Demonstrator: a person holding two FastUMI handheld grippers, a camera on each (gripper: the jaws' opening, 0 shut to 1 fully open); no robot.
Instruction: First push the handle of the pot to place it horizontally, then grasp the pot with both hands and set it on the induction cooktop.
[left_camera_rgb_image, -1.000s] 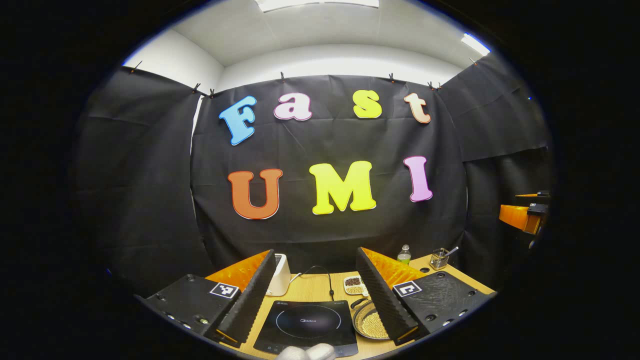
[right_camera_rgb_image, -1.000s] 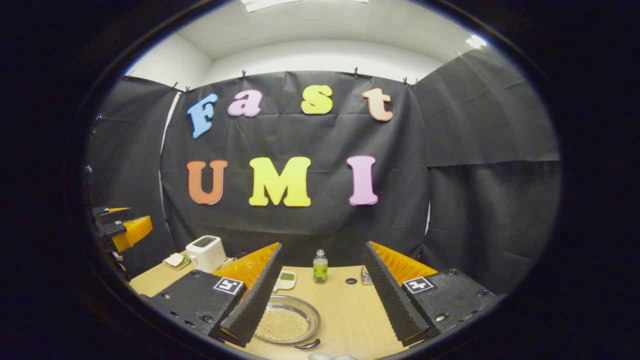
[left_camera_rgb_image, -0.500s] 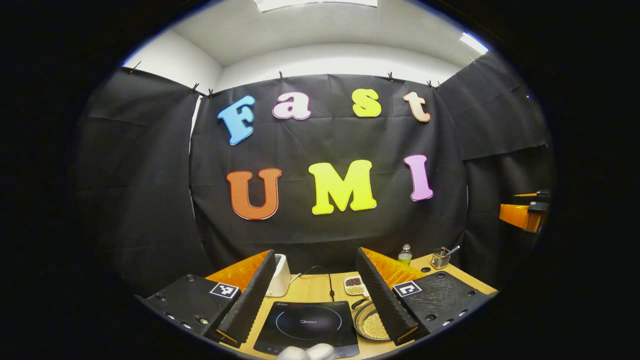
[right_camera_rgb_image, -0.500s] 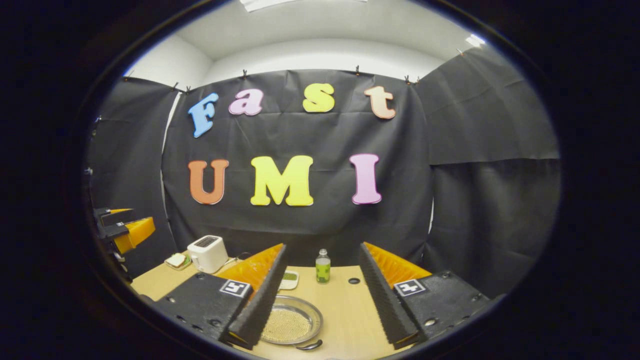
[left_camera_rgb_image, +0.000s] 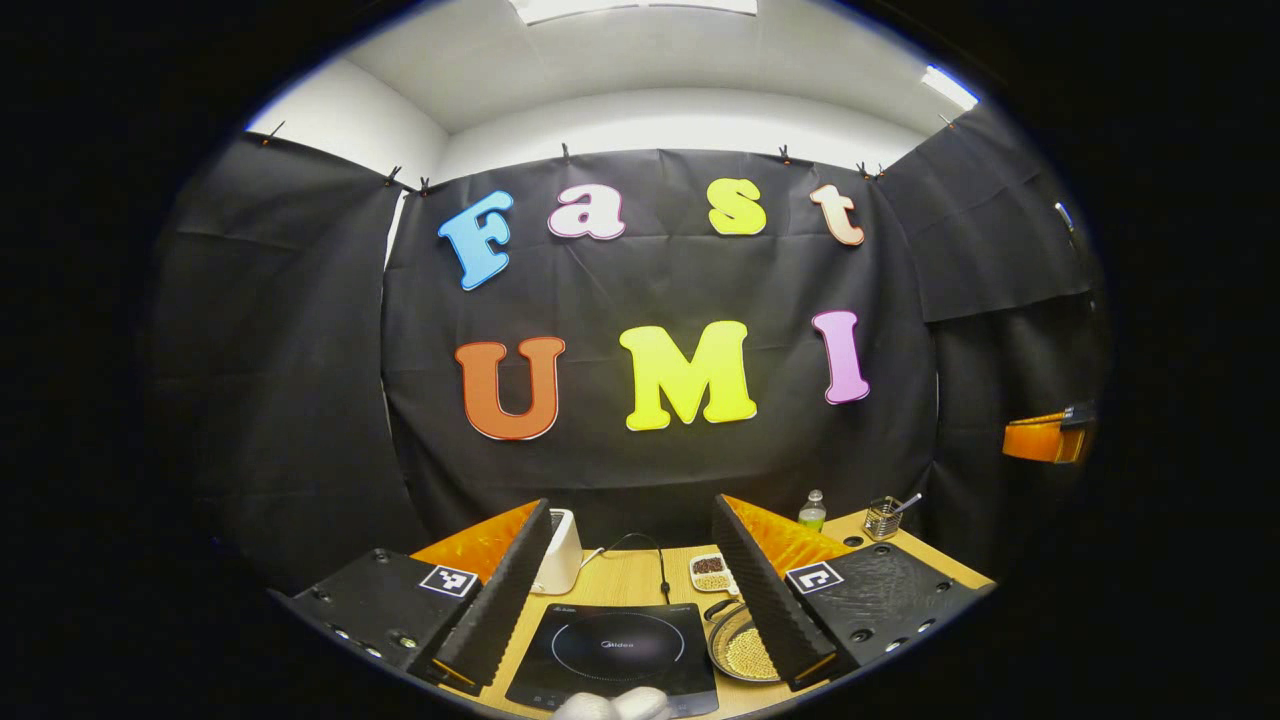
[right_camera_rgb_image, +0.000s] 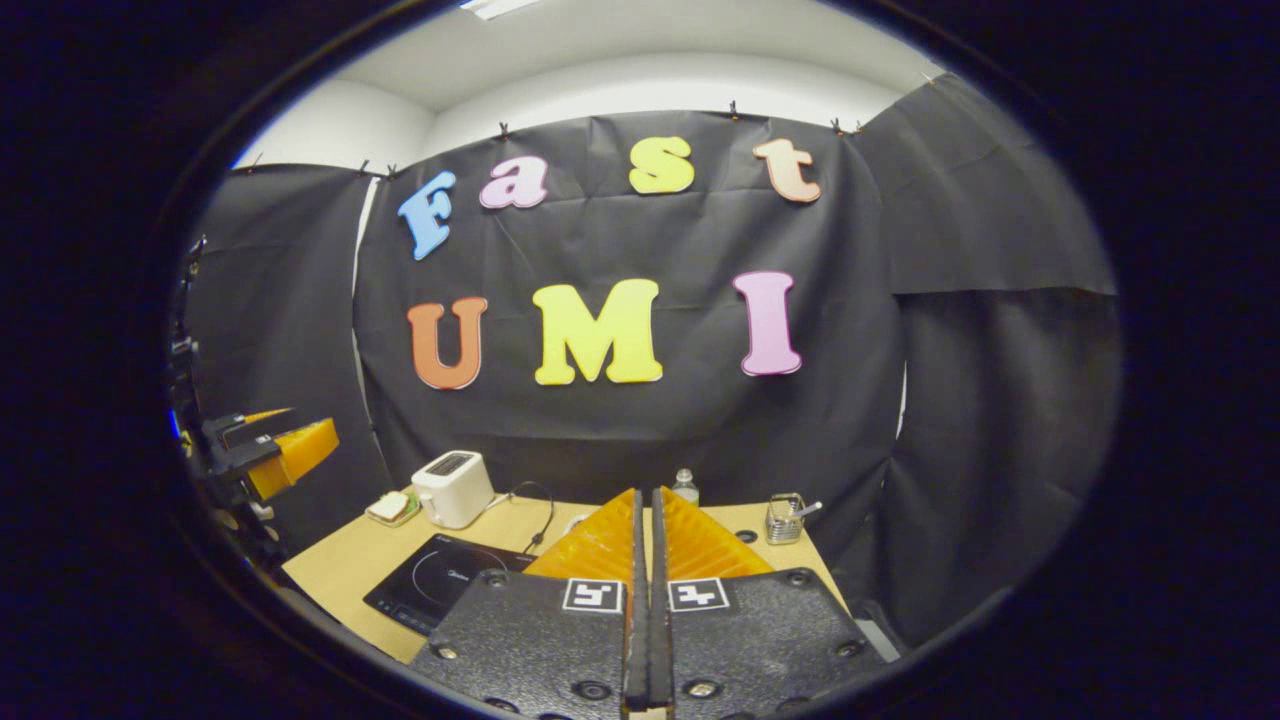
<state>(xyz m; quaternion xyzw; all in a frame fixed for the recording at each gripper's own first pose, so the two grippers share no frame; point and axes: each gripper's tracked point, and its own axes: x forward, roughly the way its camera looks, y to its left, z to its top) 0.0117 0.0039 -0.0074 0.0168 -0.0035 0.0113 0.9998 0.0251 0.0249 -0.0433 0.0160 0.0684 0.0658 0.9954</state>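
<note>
Since the earlier frame our right gripper (right_camera_rgb_image: 645, 590) has pressed its fingers together on nothing, while the left gripper (left_camera_rgb_image: 630, 590) stays spread above the cooktop (left_camera_rgb_image: 615, 655); the pot (left_camera_rgb_image: 745, 650) sits just right of it, so we judge the handle (left_camera_rgb_image: 718, 606) push is next.

In the left gripper view, the pot (left_camera_rgb_image: 742, 648) is half hidden behind a finger of the left gripper (left_camera_rgb_image: 630, 590), and the induction cooktop (left_camera_rgb_image: 615, 655) is cut by the lower edge. In the right gripper view, the right gripper (right_camera_rgb_image: 648, 600) covers the worktop (right_camera_rgb_image: 350, 560) ahead, and the dish (right_camera_rgb_image: 392, 508) beside the toaster (right_camera_rgb_image: 452, 488) is too small to make out.
</note>
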